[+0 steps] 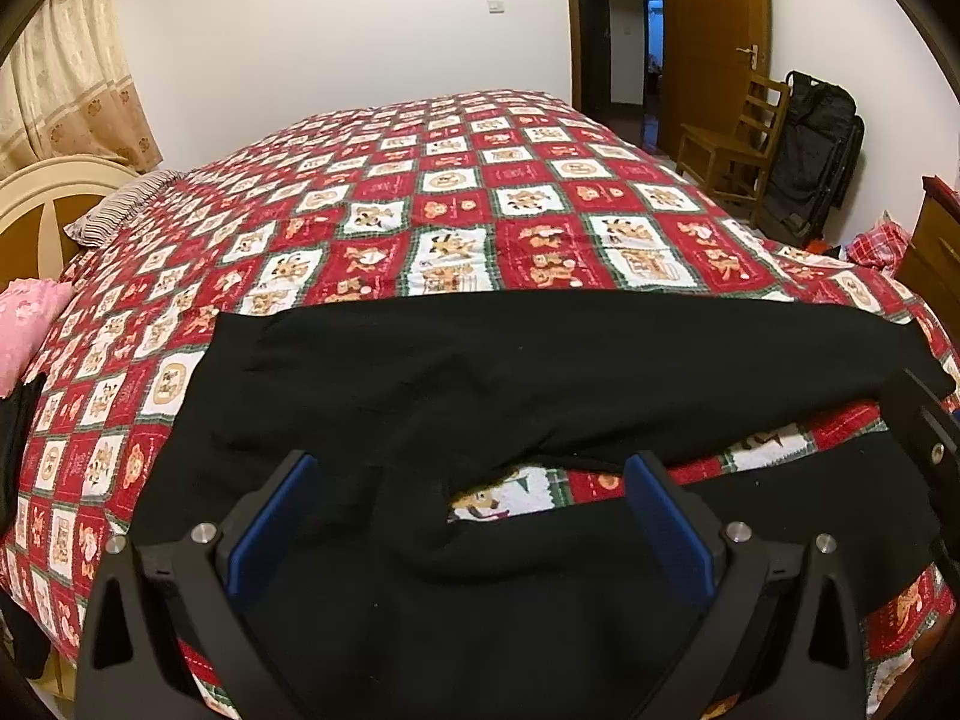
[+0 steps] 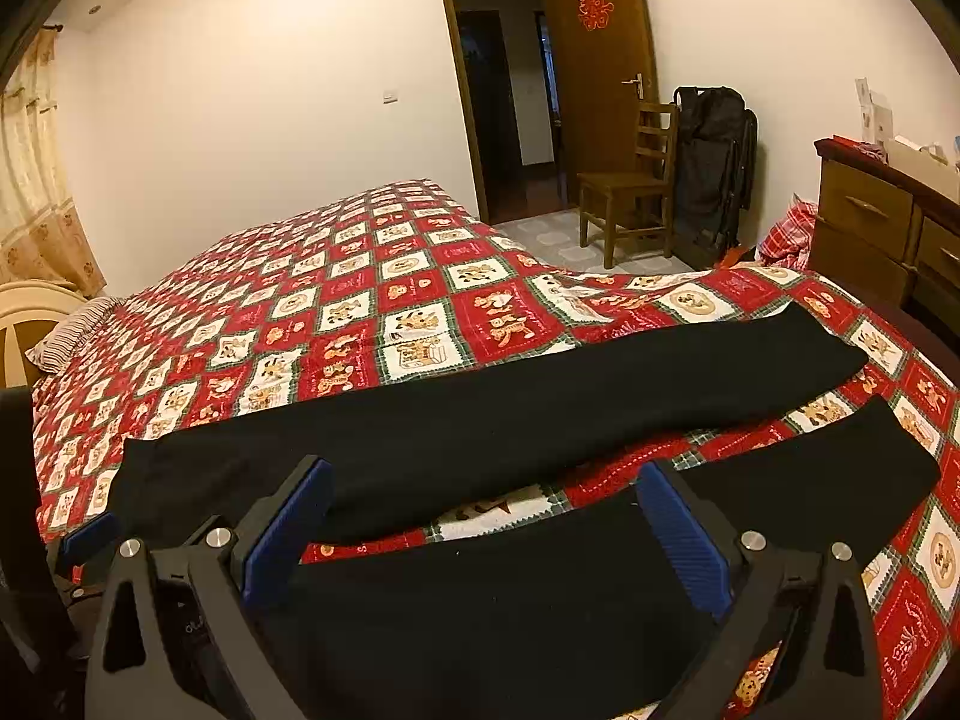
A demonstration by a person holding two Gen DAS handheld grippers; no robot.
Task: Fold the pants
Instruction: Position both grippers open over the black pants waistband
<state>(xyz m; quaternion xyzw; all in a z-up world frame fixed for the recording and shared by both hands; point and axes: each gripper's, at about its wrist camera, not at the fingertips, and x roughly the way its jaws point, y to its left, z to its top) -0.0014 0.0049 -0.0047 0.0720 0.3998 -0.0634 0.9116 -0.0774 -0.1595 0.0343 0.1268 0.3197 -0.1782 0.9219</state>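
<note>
Black pants (image 1: 480,378) lie spread flat on the red and white patterned bedspread (image 1: 456,210), waist to the left, both legs running right with a gap of bedspread between them. My left gripper (image 1: 474,474) is open and empty above the crotch area. In the right wrist view the two legs (image 2: 540,414) stretch right to their cuffs. My right gripper (image 2: 480,492) is open and empty over the near leg (image 2: 510,600). The right gripper also shows at the right edge of the left wrist view (image 1: 927,420); the left gripper's blue pad shows in the right wrist view (image 2: 90,534).
The bed (image 2: 384,300) fills most of both views. A striped pillow (image 1: 117,207) and cream headboard (image 1: 42,192) are at far left, with a pink cloth (image 1: 27,324). A wooden chair (image 2: 630,192), a black bag (image 2: 714,168), a dresser (image 2: 882,222) and an open door stand at right.
</note>
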